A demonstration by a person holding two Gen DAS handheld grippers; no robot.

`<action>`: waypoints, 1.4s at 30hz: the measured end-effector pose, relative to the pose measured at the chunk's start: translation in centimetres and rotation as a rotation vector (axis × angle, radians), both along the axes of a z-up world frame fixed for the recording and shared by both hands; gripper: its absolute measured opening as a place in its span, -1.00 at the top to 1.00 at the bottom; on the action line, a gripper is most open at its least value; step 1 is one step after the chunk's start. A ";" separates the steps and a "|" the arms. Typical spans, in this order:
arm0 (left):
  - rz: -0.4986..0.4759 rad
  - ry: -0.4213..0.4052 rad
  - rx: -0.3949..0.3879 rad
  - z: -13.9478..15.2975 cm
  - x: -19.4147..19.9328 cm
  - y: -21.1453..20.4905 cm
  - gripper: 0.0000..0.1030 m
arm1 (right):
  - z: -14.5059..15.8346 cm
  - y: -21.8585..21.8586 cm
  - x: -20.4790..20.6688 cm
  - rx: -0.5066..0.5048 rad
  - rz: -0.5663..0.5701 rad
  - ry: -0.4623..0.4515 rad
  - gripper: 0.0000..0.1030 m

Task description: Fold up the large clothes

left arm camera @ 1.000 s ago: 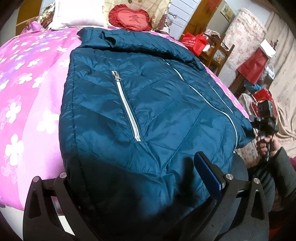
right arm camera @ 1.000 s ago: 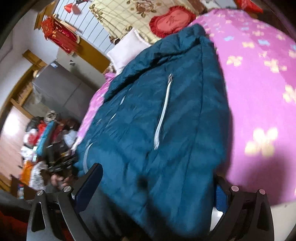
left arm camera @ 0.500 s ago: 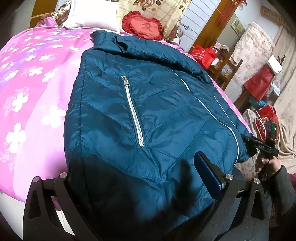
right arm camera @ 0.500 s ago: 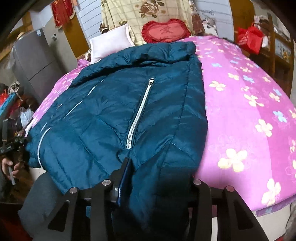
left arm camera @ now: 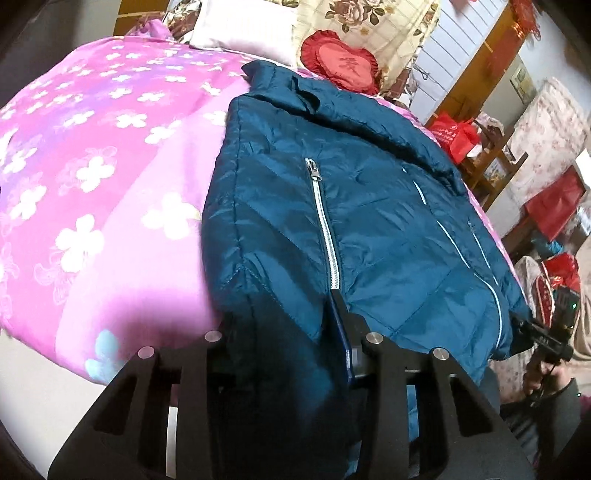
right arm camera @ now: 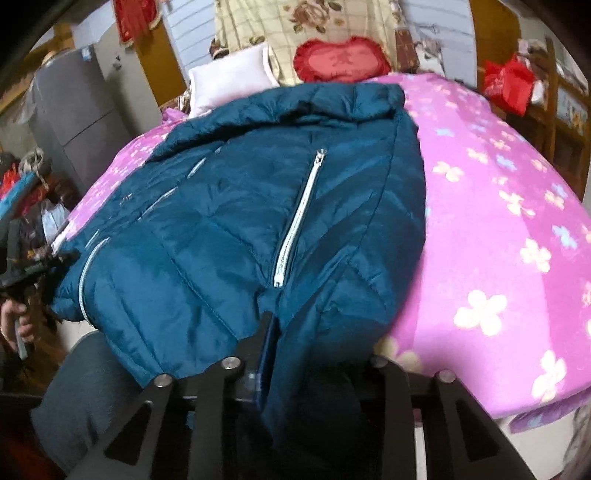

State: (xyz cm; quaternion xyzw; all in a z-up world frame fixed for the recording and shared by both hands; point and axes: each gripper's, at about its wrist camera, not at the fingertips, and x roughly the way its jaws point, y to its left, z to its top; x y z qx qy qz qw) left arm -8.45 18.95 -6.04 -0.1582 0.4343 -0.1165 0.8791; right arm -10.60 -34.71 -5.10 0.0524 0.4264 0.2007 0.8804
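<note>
A dark teal quilted jacket (left arm camera: 369,221) with white pocket zips lies flat on a pink flowered bedspread (left arm camera: 92,166), collar toward the pillows. My left gripper (left arm camera: 288,332) is shut on the jacket's near hem at its left corner. The right wrist view shows the same jacket (right arm camera: 258,206) on the bedspread (right arm camera: 498,221). My right gripper (right arm camera: 310,350) is shut on the hem at the right corner, below a zip. Each gripper shows small at the far hem corner in the other's view: the right (left arm camera: 546,339), the left (right arm camera: 22,273).
A white pillow (left arm camera: 243,33) and a red heart cushion (left arm camera: 343,66) lie at the bed's head. Red bags and wooden furniture (left arm camera: 480,147) stand beside the bed. A grey cabinet (right arm camera: 74,122) stands on the other side.
Both grippers were open around the hem a second ago. The right closed on it first, then the left. Both now pinch the hem.
</note>
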 end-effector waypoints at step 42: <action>-0.016 -0.157 -0.006 4.6 -10.2 5.1 0.77 | 8.3 2.2 -13.7 0.002 -0.283 -0.359 0.82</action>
